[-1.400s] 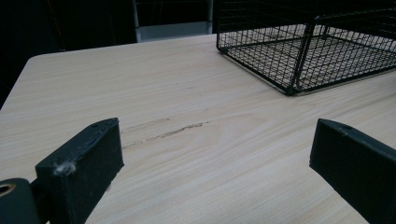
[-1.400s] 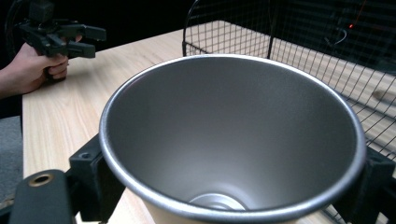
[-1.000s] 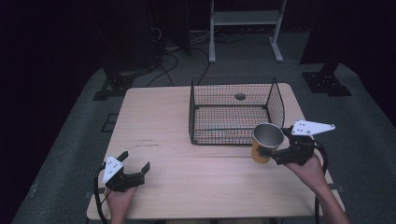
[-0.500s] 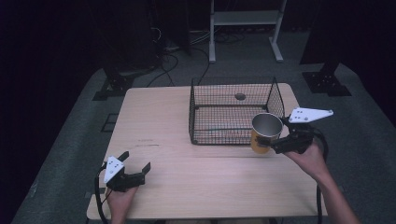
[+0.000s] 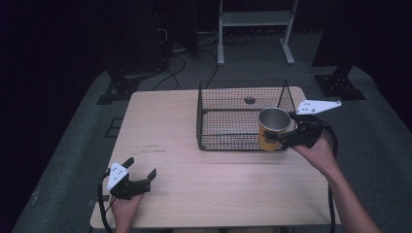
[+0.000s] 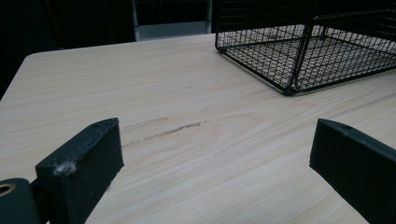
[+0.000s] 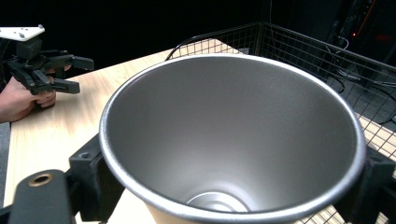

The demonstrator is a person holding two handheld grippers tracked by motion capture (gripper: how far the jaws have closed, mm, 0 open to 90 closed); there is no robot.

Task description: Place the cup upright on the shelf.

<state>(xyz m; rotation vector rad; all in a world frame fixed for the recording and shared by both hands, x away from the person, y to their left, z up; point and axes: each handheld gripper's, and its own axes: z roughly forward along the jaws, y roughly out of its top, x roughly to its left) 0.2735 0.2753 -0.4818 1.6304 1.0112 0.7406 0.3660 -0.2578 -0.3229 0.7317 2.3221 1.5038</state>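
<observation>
A steel cup (image 5: pixel 271 127) with an orange-tan outside hangs upright in the air, with my right gripper (image 5: pixel 282 137) shut on its wall. It sits over the front right corner of the black wire basket (image 5: pixel 228 131). In the right gripper view the cup's empty mouth (image 7: pixel 233 135) is held between the two jaws of my right gripper (image 7: pixel 231 186). My left gripper (image 5: pixel 142 167) rests near the table's front left edge. It is open with nothing between its jaws, as the left gripper view also shows (image 6: pixel 215 158).
The basket (image 6: pixel 299 60) stands on the right half of the wooden table (image 5: pixel 218 194) and is empty inside. A white metal stand (image 5: pixel 252 19) and cables lie on the dark floor beyond the table. My left gripper (image 7: pixel 81 74) shows far off in the right gripper view.
My right gripper has lifted the cup and carried it a little left, from beside the basket's front right corner to above its front wall. The left gripper has stayed put.
</observation>
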